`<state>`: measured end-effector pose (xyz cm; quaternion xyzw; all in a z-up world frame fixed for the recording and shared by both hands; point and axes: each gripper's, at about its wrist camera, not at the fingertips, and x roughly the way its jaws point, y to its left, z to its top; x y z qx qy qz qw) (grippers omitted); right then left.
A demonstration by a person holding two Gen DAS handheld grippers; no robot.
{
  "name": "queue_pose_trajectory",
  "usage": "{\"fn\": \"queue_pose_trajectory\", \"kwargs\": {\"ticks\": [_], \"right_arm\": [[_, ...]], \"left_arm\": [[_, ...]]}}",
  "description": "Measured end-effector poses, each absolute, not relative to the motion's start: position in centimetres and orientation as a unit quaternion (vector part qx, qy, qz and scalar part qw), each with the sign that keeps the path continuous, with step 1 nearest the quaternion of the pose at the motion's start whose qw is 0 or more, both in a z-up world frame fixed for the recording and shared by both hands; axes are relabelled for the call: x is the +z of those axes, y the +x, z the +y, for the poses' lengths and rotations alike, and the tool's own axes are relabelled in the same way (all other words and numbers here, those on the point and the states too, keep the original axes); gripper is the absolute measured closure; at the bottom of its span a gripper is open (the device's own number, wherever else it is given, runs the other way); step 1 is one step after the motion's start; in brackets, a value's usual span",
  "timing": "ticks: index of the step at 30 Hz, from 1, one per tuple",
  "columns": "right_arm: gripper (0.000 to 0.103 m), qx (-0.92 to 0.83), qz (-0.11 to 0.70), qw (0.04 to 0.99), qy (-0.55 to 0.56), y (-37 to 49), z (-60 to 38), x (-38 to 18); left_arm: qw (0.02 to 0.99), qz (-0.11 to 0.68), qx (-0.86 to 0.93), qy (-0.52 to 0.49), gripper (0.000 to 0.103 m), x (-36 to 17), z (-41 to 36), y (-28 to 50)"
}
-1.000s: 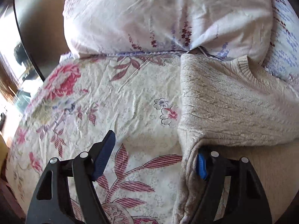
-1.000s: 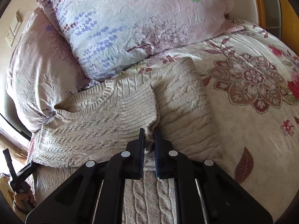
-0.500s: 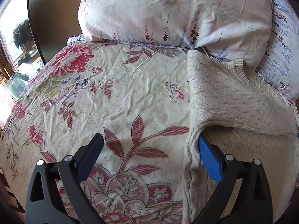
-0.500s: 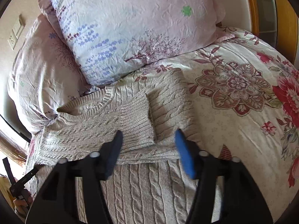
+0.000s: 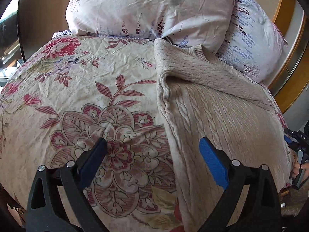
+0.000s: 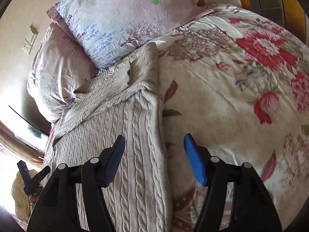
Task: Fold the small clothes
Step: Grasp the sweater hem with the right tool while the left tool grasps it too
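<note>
A beige cable-knit sweater lies flat on a floral bedspread, its sleeves folded across the chest and its collar toward the pillows. It also shows in the right wrist view. My left gripper is open and empty, hovering over the sweater's left edge near the hem. My right gripper is open and empty, straddling the sweater's right edge near the hem. The right gripper also shows at the far right of the left wrist view, and the left gripper at the lower left of the right wrist view.
Two floral pillows lean at the head of the bed, touching the sweater's collar. The floral bedspread spreads wide to the left of the sweater and to its right. A wooden bed frame and a wall socket are behind.
My right gripper let go of the folded sleeve, opened and drew back toward the hem. My left gripper also drew back along the sweater's left edge, still open.
</note>
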<state>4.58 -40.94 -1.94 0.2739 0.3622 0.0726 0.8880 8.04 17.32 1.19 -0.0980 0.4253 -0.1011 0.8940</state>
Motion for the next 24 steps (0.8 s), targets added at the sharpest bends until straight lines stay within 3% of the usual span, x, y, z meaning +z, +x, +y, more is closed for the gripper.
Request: {"fn": "queue_pose_trajectory", "kwargs": {"ticks": [5, 10, 15, 24], "right_arm": [[0.055, 0.136, 0.365, 0.869, 0.304, 1.6, -40.4, -3.0], [0.069, 0.188, 0.366, 0.851, 0.325, -1.2, -39.6, -3.9], [0.075, 0.225, 0.366, 0.842, 0.326, -3.3, -38.5, -4.4], [0.079, 0.259, 0.365, 0.824, 0.347, -5.1, -37.8, -5.4]], "left_arm": [[0.891, 0.413, -0.146, -0.118, 0.009, 1.0, 16.9, 5.2], [0.887, 0.404, -0.176, -0.14, 0.027, 0.8, 16.7, 2.3], [0.87, 0.406, -0.211, -0.184, 0.049, 0.3, 17.1, 0.1], [0.851, 0.406, -0.237, -0.235, 0.06, -0.4, 17.3, -3.0]]}}
